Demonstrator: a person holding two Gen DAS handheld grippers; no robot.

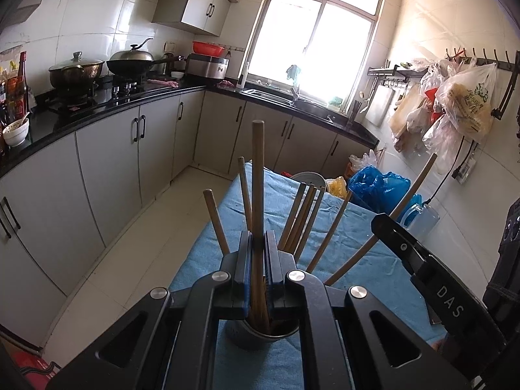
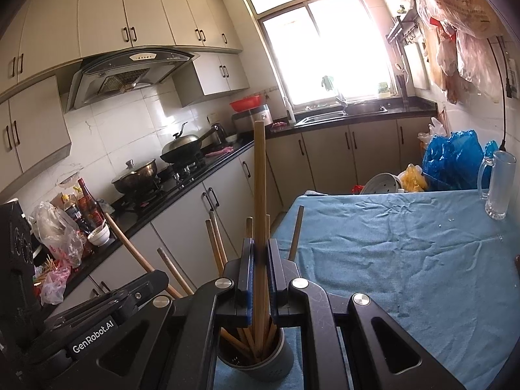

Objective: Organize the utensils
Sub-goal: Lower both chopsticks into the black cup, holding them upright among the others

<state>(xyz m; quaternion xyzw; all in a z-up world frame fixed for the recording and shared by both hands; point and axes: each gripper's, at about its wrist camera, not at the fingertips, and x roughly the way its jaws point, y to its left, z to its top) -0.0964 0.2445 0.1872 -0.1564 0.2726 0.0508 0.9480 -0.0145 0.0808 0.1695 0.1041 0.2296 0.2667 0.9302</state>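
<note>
Standing upright in the grey utensil cup (image 2: pixel 256 357), a long wooden chopstick (image 2: pixel 259 195) rises at twelve o'clock between the pads of your right hand-held gripper (image 2: pixel 260 260), which is clenched on its shaft just above the cup's mouth. In the left wrist view, your left hand-held gripper (image 1: pixel 258 253) is likewise clenched on a tall chopstick (image 1: pixel 258 178) that stands in the same cup (image 1: pixel 260 338); whether both grippers pinch the very same stick cannot be told. Around it the other chopsticks (image 1: pixel 302 217) lean outward in a fan, some toward eleven o'clock and a bunch toward one o'clock, with one long stick (image 1: pixel 390 217) slanting off toward two o'clock past the black body of the other gripper. The cup sits on the blue cloth (image 2: pixel 406 260) that covers the bench, at the near edge, right under both grippers. At two o'clock from your right gripper, well apart from the cup, a clear glass mug (image 2: pixel 497 188) stands upright on the cloth near its far edge. Beyond the cloth's far end lie a blue plastic bag (image 2: pixel 451 159) and a pale round steamer tray (image 2: pixel 380 183). Farther out, at ten o'clock, the black counter (image 2: pixel 201 178) carries a lidded pot (image 2: pixel 135 175) and a wok (image 2: pixel 185 149) on the stove, and the bright window (image 2: pixel 325 55) fills twelve o'clock.
</note>
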